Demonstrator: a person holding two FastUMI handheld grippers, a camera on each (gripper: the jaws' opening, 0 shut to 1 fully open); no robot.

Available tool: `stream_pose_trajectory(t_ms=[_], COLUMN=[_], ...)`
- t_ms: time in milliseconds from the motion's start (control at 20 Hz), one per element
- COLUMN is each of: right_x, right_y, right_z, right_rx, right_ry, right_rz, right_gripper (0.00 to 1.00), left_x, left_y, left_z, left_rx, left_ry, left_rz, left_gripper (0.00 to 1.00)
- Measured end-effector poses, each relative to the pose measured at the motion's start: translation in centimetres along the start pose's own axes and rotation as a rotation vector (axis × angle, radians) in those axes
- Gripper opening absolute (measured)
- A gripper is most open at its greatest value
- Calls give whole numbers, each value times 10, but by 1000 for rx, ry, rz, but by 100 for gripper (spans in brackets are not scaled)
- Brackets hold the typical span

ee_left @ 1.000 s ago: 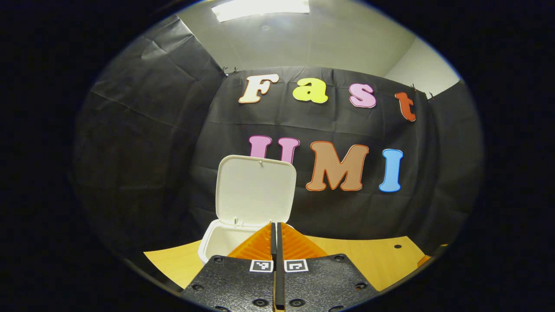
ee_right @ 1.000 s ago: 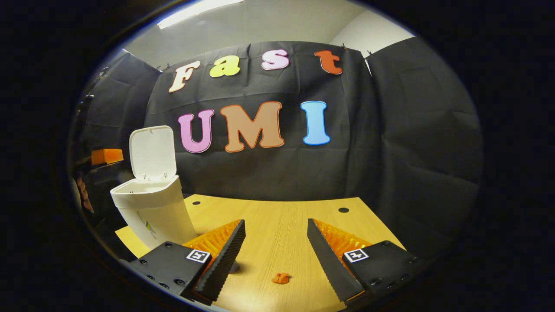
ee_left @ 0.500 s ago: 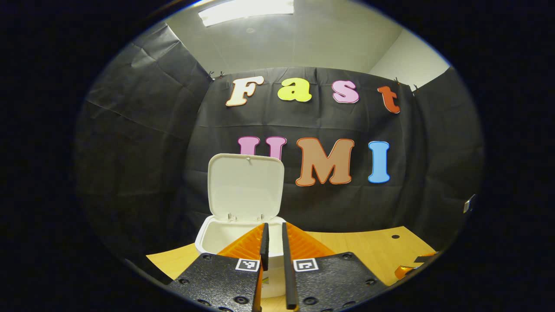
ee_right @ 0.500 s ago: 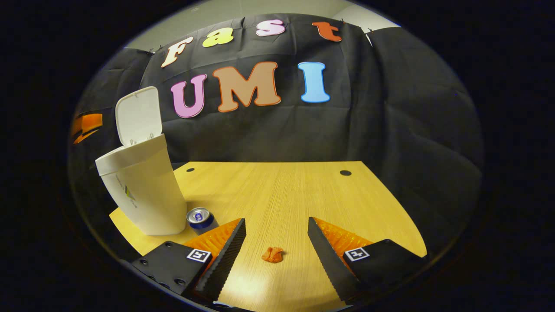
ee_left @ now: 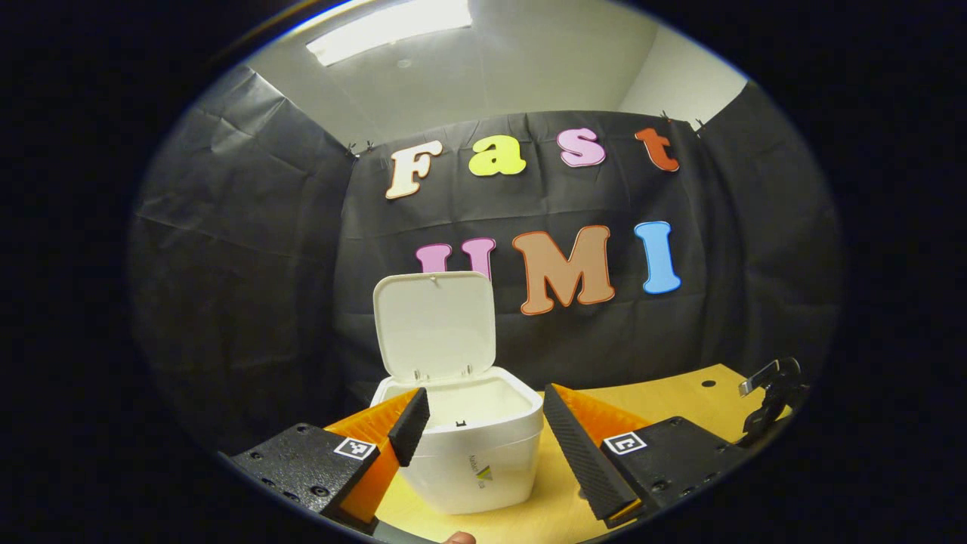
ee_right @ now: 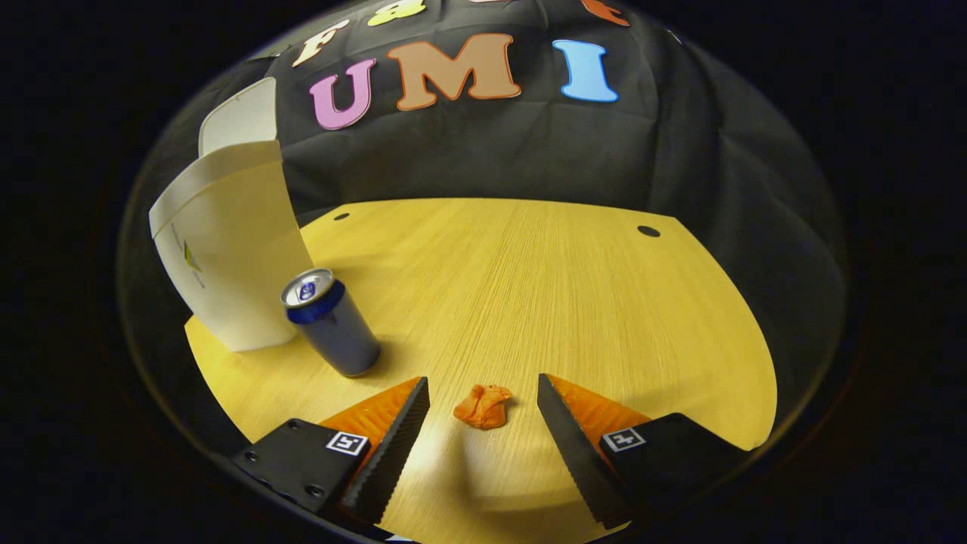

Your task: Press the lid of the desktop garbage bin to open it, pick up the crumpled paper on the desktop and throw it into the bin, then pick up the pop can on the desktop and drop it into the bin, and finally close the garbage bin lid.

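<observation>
Left gripper (ee_left: pixel 483 423) fingers spread since a second ago, were pressed together; right gripper (ee_right: pixel 483 423) dipped toward table, jaws wide as before. Table (ee_right: pixel 566 287) wooden, light. Bin (ee_left: pixel 468 446) white, at table's left edge, lid (ee_left: pixel 436 325) upright, open; left gripper empty, fingers flanking bin rim. Pop can (ee_right: pixel 332 321) upright just beside bin. Crumpled paper (ee_right: pixel 483 406) orange, on table between right gripper's fingers, untouched.
</observation>
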State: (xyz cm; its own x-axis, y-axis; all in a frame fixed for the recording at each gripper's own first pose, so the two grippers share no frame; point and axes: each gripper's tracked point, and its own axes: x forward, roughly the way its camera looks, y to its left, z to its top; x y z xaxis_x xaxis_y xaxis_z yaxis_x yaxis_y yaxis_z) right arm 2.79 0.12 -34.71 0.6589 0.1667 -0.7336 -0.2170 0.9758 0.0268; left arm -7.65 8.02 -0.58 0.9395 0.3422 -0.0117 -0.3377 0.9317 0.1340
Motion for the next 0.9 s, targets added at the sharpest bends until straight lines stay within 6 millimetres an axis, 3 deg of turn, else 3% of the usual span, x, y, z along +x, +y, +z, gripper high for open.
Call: stream_pose_trajectory(t_ms=[300, 550, 700, 750, 900], right_x=[24, 29, 30, 28, 21], right_y=[1, 7, 10, 10, 12], right_z=[-7, -21, -20, -19, 1], right_rx=[-22, -82, -104, -109, -136], right_ry=[92, 161, 165, 171, 133], right_rz=[24, 37, 21, 24, 38], right_gripper=[95, 53, 36, 32, 36], left_x=[-5, -5, -5, -5, -5], left_y=[12, 26, 31, 31, 34], left_z=[-16, -26, -31, -33, -35], left_rx=[-17, -27, -40, -44, -56], left_ry=[60, 85, 99, 103, 106], left_rz=[52, 100, 111, 113, 110], left_gripper=[93, 93, 93, 93, 93])
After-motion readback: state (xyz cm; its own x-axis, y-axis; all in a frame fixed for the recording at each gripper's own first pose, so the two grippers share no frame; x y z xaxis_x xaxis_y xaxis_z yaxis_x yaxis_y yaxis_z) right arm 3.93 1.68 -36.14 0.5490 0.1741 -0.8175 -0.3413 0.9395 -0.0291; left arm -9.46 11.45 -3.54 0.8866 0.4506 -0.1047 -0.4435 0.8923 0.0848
